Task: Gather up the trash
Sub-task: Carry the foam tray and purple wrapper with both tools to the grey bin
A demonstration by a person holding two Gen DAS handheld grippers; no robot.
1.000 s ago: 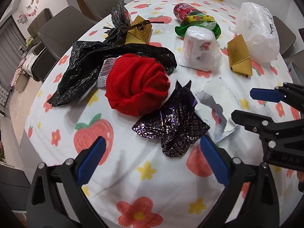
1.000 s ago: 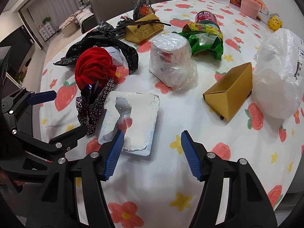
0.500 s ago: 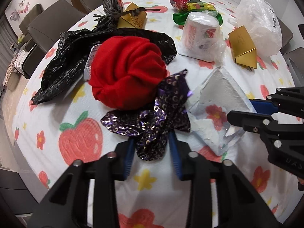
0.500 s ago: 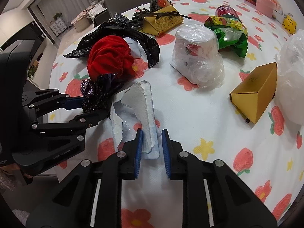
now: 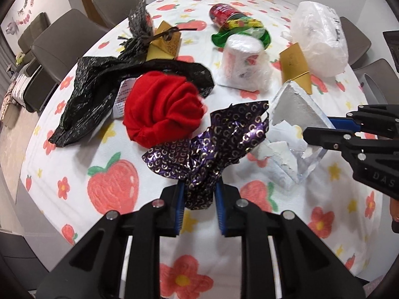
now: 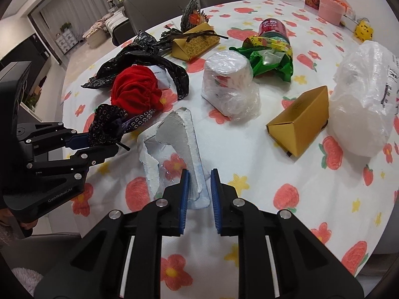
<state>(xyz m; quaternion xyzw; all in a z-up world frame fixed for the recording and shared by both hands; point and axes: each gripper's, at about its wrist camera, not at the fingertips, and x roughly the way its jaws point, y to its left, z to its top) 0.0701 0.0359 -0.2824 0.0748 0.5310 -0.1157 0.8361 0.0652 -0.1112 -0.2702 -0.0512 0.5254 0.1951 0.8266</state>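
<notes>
Both grippers are loaded near the table's (image 5: 224,249) front edge: the left gripper (image 5: 199,199) is closing, its jaws squeezing the stem of the purple foil wrapper (image 5: 212,147), and the right gripper (image 6: 198,189) pinches the rim of a torn clear blister pack (image 6: 174,149) with its white backing peeled up. Risks now: the slick foil could slide out of that narrow pinch, the ragged backing could tear off and drop, and the wrapper's tip, just beside the red cloth (image 5: 162,109), could drag it along
</notes>
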